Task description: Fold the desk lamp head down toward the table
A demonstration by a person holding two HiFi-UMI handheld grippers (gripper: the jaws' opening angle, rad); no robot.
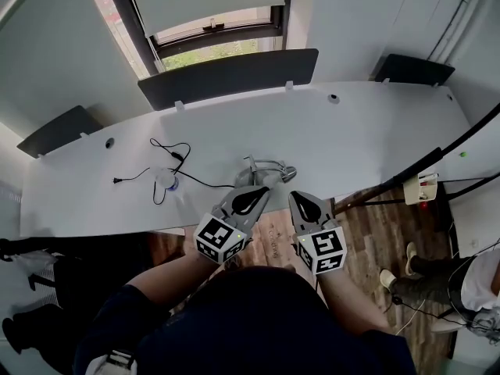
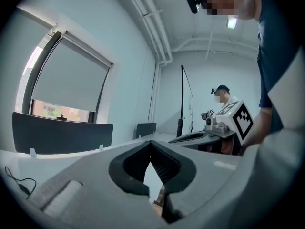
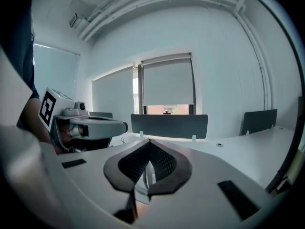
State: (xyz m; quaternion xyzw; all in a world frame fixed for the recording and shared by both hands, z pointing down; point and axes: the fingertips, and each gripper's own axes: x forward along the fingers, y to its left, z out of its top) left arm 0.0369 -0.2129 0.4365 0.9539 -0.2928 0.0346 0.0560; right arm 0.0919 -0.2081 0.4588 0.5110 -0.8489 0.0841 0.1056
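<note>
The silver desk lamp (image 1: 268, 169) lies low on the white table (image 1: 351, 131), close to its front edge, with its head (image 1: 287, 174) near the tabletop. My left gripper (image 1: 262, 193) hovers just in front of the lamp, jaws shut with nothing in them. To its right my right gripper (image 1: 297, 198) is shut and empty as well. In the left gripper view the left gripper (image 2: 151, 145) points level across the table, and the right gripper's marker cube (image 2: 241, 119) shows at the right. In the right gripper view the right gripper (image 3: 149, 143) is closed.
A black cable (image 1: 178, 160) and a small white and blue object (image 1: 166, 180) lie left of the lamp. Dark divider panels (image 1: 230, 75) stand along the table's far edge below a window. Another person (image 1: 441, 283) sits at the right, by a white box (image 1: 426, 187).
</note>
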